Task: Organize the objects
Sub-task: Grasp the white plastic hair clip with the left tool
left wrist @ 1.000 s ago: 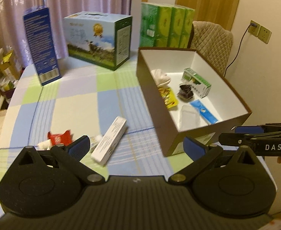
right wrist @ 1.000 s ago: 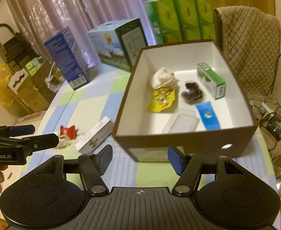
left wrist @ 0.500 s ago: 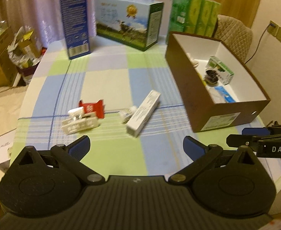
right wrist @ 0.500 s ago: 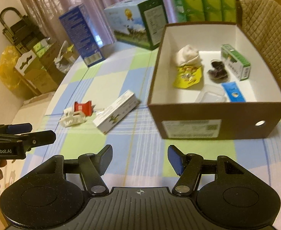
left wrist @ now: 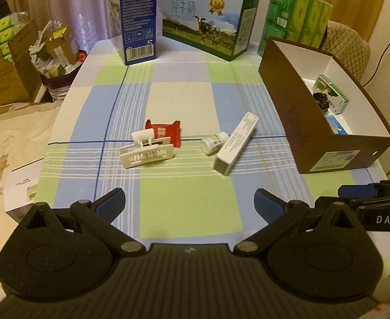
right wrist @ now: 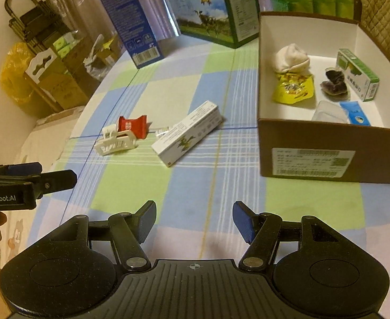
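Observation:
On the checked tablecloth lie a white hair clip (left wrist: 147,154) (right wrist: 116,142), a red candy packet (left wrist: 165,132) (right wrist: 131,126), a small white bottle (left wrist: 214,141) (right wrist: 163,130) and a long white carton (left wrist: 236,141) (right wrist: 188,132). To their right stands a brown box (left wrist: 298,122) (right wrist: 325,143) that holds a cloth ball, a yellow sachet, a green carton and several other small items. My left gripper (left wrist: 189,204) is open and empty above the near table edge, well short of the clip. My right gripper (right wrist: 194,221) is also open and empty, in front of the box.
At the back of the table stand a tall blue carton (left wrist: 138,16) (right wrist: 131,24), a milk case (left wrist: 209,18) (right wrist: 216,9) and green tissue packs (left wrist: 297,18). A quilted chair (right wrist: 384,18) is behind the box. Cardboard boxes and bags (left wrist: 16,66) crowd the floor at left.
Both grippers have drawn back from the brown box toward the near table edge, and the left has swung leftward to face the loose items. Both stay open and empty.

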Available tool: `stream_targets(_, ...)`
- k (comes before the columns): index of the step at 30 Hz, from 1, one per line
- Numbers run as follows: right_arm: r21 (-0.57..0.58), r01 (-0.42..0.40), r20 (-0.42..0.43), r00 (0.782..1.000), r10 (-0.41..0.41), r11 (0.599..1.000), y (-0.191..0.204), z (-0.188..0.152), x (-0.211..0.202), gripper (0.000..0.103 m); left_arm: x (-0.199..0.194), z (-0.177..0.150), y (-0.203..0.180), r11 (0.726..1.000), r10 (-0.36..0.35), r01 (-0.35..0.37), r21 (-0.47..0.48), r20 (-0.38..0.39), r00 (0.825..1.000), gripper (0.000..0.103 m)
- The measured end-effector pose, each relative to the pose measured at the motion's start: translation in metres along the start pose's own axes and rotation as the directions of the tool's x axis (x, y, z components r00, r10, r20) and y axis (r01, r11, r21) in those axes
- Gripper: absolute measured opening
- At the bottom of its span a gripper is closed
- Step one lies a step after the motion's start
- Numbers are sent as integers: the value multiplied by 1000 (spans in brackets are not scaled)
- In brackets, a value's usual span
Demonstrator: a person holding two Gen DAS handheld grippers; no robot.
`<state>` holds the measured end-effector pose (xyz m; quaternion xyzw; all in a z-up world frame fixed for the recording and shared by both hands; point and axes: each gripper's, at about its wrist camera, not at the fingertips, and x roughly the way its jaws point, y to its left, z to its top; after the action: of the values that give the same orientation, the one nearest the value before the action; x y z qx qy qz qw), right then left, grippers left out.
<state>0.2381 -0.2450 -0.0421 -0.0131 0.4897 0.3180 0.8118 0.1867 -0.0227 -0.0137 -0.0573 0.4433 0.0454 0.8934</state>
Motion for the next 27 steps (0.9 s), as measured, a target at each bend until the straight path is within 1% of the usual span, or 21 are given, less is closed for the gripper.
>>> stream_targets(6, 4, 4, -23, 1000, -4, 1000, 10, -1, 13, 61, 5, -3, 14, 1000, 1, -1, 10, 6, 1000, 102)
stream_targets(14, 39, 41, -39, 998, -40, 998, 12, -2, 30, 61, 30, 0, 44, 997, 8, -10, 78, 34, 999, 101)
stream_targets(21, 103, 88, -43, 996, -84, 991, 5, 3, 42, 61, 61, 13, 63, 985, -29, 20, 172, 54, 998, 101)
stream_targets(27, 150, 118, -52, 992, -111, 982, 1, 10, 51, 61, 89, 30, 68, 964, -82, 64, 259, 58, 995, 101)
